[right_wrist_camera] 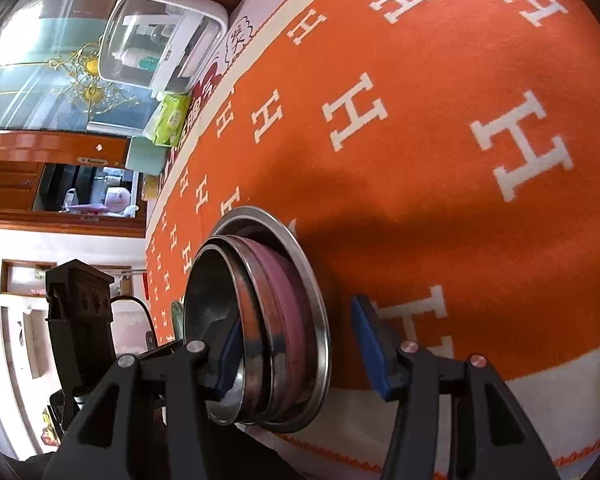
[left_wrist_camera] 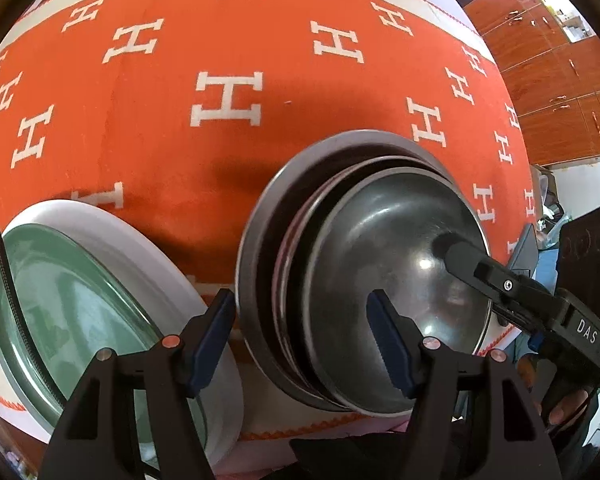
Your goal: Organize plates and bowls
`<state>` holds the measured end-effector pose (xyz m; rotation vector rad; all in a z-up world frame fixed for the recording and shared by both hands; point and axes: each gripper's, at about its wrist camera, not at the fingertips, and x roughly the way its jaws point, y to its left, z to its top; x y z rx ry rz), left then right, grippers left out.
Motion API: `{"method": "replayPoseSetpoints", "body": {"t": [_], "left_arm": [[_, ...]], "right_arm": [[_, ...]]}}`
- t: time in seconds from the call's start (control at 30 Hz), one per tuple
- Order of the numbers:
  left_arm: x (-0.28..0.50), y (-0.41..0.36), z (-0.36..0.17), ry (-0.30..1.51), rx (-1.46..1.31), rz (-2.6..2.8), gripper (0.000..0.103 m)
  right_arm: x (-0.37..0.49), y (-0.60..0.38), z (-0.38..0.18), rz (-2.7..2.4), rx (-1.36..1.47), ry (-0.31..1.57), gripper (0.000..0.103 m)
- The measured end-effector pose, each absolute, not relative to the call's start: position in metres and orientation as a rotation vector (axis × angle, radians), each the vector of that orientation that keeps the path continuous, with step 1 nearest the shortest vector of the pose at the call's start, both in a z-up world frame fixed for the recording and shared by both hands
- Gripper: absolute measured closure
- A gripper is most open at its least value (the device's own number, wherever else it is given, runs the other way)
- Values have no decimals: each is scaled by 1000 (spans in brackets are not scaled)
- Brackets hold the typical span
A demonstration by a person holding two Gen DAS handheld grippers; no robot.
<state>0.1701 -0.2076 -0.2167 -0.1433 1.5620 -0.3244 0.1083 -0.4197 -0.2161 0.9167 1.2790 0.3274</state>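
- We are working over an orange tablecloth (left_wrist_camera: pixel 228 168) patterned with white H letters and edged with a white border, which is covering the table and filling most of both wrist views.
- We are looking at a white plate (left_wrist_camera: pixel 148 248) lying on the cloth at the lower left of the left wrist view, with a green plate (left_wrist_camera: pixel 68 304) resting inside it; a black cable (left_wrist_camera: pixel 4 276) is crossing over the green one.
- Just beside that pair, without clearly touching it, a stack of steel dishes is sitting near the cloth's front edge: a wide steel plate (left_wrist_camera: pixel 260 240) at the bottom, a steel dish with a pinkish band (right_wrist_camera: pixel 288 304) nested in it, and a steel bowl (left_wrist_camera: pixel 388 264) on top.
- We are holding the left gripper (left_wrist_camera: pixel 300 340) wide open with nothing between its blue pads (left_wrist_camera: pixel 212 340); one finger is sitting in the gap between the white plate and the steel stack, the other over the bowl's inside.
- We are holding the right gripper (right_wrist_camera: pixel 296 348) open wide too, gripping nothing; its left finger is reaching into the steel bowl (right_wrist_camera: pixel 212 308) while the other finger is hanging outside the stack over the cloth, so the stack's rims are lying between the pads.
- In the left wrist view, that right gripper (left_wrist_camera: pixel 476 264) is coming in from the right with its fingertip against the bowl's inner surface.
- Beyond the table's far edge, we are seeing a white lidded box (right_wrist_camera: pixel 164 40) and a green tissue pack (right_wrist_camera: pixel 170 120).
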Motion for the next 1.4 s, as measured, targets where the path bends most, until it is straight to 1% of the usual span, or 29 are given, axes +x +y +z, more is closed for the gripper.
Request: {"method": "replayPoseSetpoints", "body": {"t": [0.1, 0.17, 0.27, 0.3, 0.43, 0.73, 0.93, 1.4], "left_arm": [[169, -208, -217, 1556, -149, -305, 44], [168, -207, -218, 1559, -155, -292, 48], [168, -206, -218, 1553, -175, -289, 49], [168, -206, -217, 1550, -179, -293, 51], [166, -201, -216, 1543, -202, -290, 54], [159, -199, -210, 1521, -198, -305, 56], [148, -192, -191, 1457, -185, -329, 56], [123, -144, -143, 1253, -282, -331, 55]], "right_arm": [[109, -422, -221, 352, 940, 1282, 55], [111, -423, -223, 364, 952, 1282, 60], [112, -424, -224, 371, 954, 1280, 61], [112, -424, -223, 372, 955, 1280, 61], [112, -424, -223, 370, 951, 1284, 63], [108, -424, -219, 336, 921, 1285, 69], [104, -416, -210, 331, 895, 1275, 70], [92, -383, -161, 434, 851, 1107, 71]]}}
